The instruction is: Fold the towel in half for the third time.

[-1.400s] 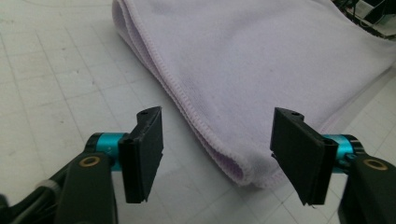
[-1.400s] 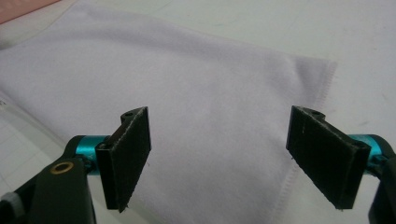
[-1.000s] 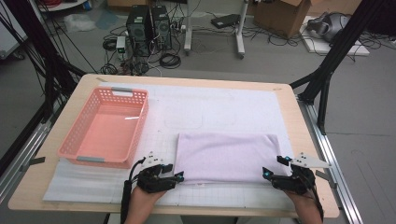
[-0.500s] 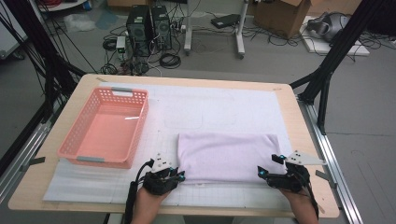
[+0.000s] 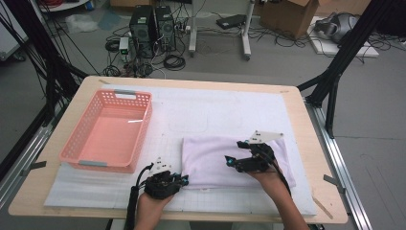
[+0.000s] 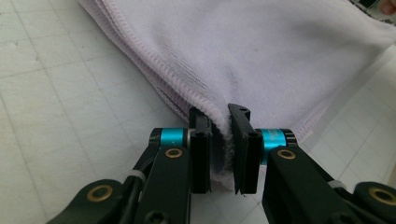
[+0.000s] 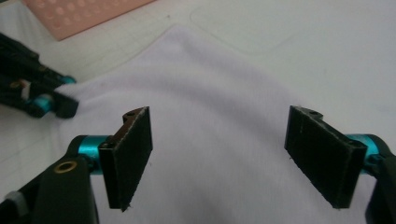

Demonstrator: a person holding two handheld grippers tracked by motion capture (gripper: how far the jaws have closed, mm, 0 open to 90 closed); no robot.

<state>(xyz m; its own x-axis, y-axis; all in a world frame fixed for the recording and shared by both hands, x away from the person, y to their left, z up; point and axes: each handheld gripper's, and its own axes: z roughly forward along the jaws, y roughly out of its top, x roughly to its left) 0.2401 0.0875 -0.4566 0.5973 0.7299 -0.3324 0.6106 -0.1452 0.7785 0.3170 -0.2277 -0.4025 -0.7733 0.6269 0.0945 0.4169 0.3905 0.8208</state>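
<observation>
The left gripper (image 5: 183, 179) has just closed its jaws, and they now pinch the near corner of the folded towel (image 5: 215, 153), which lies flat on the worktop (image 5: 297, 110). The stitched edges bunch between the pads, so some lower layers may sit outside the pinch and drop away when the corner lifts. The right gripper (image 7: 233, 156) hovers over the towel's middle with jaws wide and nothing between them; if it presses down there, it may drag and wrinkle the fold.
</observation>
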